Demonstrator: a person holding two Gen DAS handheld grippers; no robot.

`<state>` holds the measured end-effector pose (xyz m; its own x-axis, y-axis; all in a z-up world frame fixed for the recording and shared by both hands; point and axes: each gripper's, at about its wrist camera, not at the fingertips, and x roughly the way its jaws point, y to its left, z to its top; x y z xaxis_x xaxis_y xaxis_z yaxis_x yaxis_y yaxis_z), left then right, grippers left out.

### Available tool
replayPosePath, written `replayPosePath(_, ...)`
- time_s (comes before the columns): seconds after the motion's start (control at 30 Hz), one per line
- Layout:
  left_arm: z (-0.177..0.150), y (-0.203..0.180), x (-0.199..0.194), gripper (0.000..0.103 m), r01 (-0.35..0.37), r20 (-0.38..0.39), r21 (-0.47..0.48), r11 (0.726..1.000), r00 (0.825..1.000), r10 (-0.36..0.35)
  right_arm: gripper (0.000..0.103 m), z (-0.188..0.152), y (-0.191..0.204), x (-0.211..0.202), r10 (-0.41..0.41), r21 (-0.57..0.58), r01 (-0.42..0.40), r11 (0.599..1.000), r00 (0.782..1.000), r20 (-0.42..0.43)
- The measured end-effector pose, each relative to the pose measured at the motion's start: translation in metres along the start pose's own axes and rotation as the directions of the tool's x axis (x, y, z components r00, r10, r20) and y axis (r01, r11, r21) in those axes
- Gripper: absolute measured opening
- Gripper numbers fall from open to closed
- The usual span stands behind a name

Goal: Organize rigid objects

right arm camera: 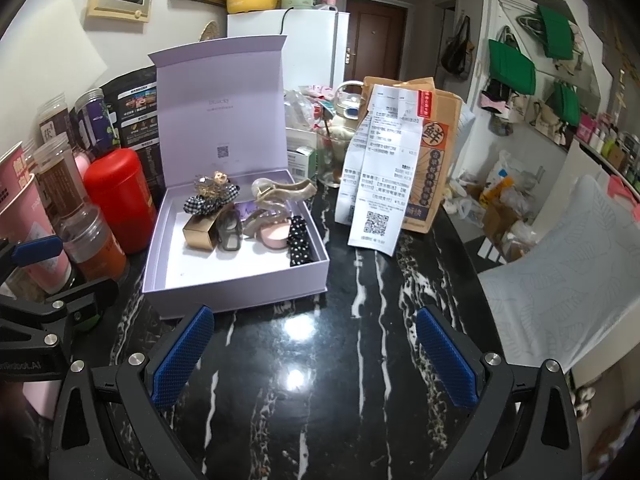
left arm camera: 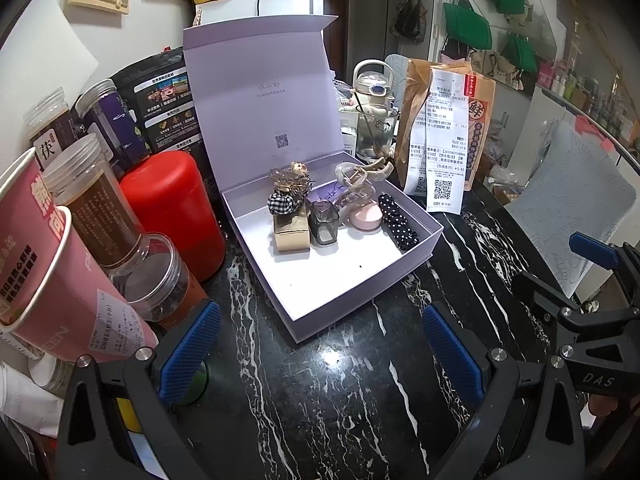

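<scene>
Lavender gift box, lid raised upright at the rear, resting on the black marble table beyond both grippers. In the left wrist view the near corner of the box lies just ahead of the gap between the fingers, slightly toward the left pad; in the right wrist view the front wall of the box stands directly above the left pad, left of the gap. Neither gripper touches the box.

Left gripper: blue pads spread wide apart, nothing between them, only bare tabletop below. Right gripper: pads equally wide apart, likewise holding nothing; it also appears at the right edge of the left wrist view.

Beside the box, to its left, a red canister almost touching the box wall, with a cluster of clear-lidded jars and a pink paper cup nearer the left gripper. To the right of the box, a brown paper bag bearing long white receipts, standing near the far right corner.

Contents, grouped along the rear half of the box: a gold carton topped by a gingham scrunchie; just right of it a smoky translucent clip; a pink round case; a pale hair claw leaning over the far wall; a black polka-dot piece against the right wall. The front half of the box floor is bare white.
</scene>
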<state>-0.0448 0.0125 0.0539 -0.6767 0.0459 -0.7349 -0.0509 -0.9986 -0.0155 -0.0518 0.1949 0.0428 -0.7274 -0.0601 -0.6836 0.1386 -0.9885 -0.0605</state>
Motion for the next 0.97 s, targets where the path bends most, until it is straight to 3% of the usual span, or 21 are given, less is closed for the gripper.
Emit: replayPosePath(0.97, -0.008, -0.001, 0.012, 0.103, 0.027, -0.04, -0.016, 0.999, 0.999, -0.028, 0.103, -0.003, 0.0, 0.007, -0.007, 0.011, 0.008, 1.0, 1.0, -0.029)
